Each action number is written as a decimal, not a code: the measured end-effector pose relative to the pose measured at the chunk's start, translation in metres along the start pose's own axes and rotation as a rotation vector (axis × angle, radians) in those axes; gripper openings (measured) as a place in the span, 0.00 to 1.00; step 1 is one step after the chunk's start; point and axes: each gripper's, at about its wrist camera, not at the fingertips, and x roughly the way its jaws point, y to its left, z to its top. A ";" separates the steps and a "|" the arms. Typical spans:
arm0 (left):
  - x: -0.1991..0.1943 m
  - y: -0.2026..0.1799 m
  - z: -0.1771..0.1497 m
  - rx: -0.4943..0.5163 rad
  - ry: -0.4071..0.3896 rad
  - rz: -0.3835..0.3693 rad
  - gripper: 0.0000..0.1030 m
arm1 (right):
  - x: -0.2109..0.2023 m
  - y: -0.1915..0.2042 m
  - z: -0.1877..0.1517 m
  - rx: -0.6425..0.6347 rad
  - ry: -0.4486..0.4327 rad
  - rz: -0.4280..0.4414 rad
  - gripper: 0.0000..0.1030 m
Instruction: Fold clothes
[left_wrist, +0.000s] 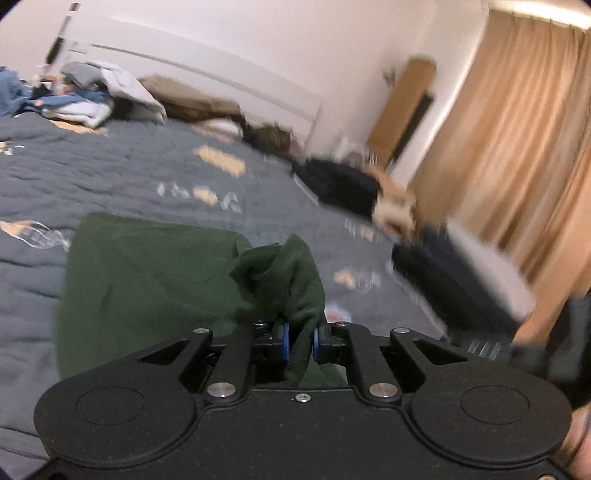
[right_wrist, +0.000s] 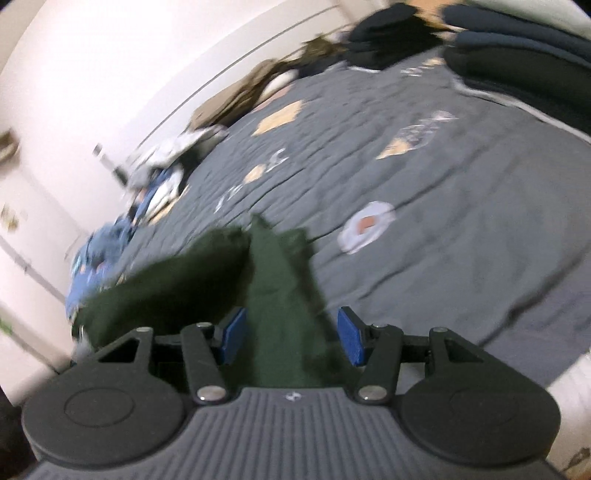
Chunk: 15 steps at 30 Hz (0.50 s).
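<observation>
Green garment (left_wrist: 147, 273) edge pinched, open bedspread (left_wrist: 110, 177) beyond.

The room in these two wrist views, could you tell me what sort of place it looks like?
Most likely a bedroom: a bed under a grey quilt, tan curtains along one wall, and piles of clothes lying on the bed.

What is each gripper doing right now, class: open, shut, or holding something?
Left gripper: shut on the green garment.
Right gripper: jaws apart, green cloth lying between them; a firm grip cannot be told.
</observation>
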 end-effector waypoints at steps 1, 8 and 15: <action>0.012 -0.009 -0.008 0.049 0.039 0.021 0.10 | -0.001 -0.006 0.002 0.024 -0.006 -0.006 0.53; 0.036 -0.029 -0.050 0.263 0.101 0.085 0.24 | 0.002 -0.022 0.007 0.072 0.006 -0.013 0.53; 0.015 -0.058 -0.064 0.496 0.131 0.004 0.62 | 0.016 0.000 0.002 -0.028 0.066 0.024 0.53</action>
